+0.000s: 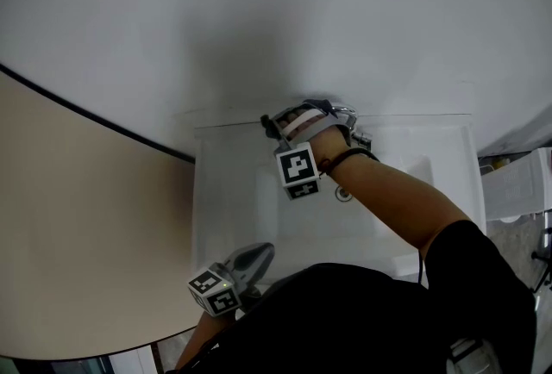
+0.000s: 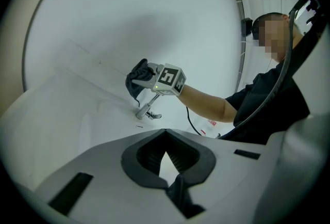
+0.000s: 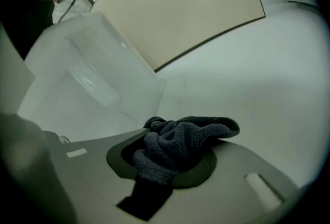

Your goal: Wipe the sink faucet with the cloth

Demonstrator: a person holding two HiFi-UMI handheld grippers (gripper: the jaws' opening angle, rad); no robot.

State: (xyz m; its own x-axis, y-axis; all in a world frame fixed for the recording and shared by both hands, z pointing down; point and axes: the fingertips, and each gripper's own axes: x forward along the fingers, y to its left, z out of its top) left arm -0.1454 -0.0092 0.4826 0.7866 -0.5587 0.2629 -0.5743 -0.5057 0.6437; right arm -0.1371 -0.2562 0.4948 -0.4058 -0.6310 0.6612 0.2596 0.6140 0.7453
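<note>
At the white sink (image 1: 226, 191), I hold the right claw (image 1: 274, 124) over the back rim, clamped on a bunched dark grey cloth (image 3: 180, 140). In the right gripper view the cloth fills the gap between the jaws and spills forward past the tips in a loose fold. From the left gripper view, the same cloth (image 2: 135, 79) hangs as a dark wad at the front of that claw, directly above the chrome faucet (image 2: 147, 107), whose slanted stem and small side lever show just under the marker cube. Cloth and faucet look very close there, but I cannot tell whether the fabric touches the metal. In the head view only a few chrome parts of the faucet (image 1: 360, 140) show beside the hand. The drain (image 1: 343, 194) sits in the basin below the wrist, near the strap on the forearm.

The left claw (image 1: 259, 256) waits at the sink's near edge, well apart from the faucet, its jaws drawn together with nothing between them; its own view shows the dark pads (image 2: 149, 158) meeting around a small gap.

A beige surface (image 1: 78, 226) with a dark curved border runs along the left of the sink.
</note>
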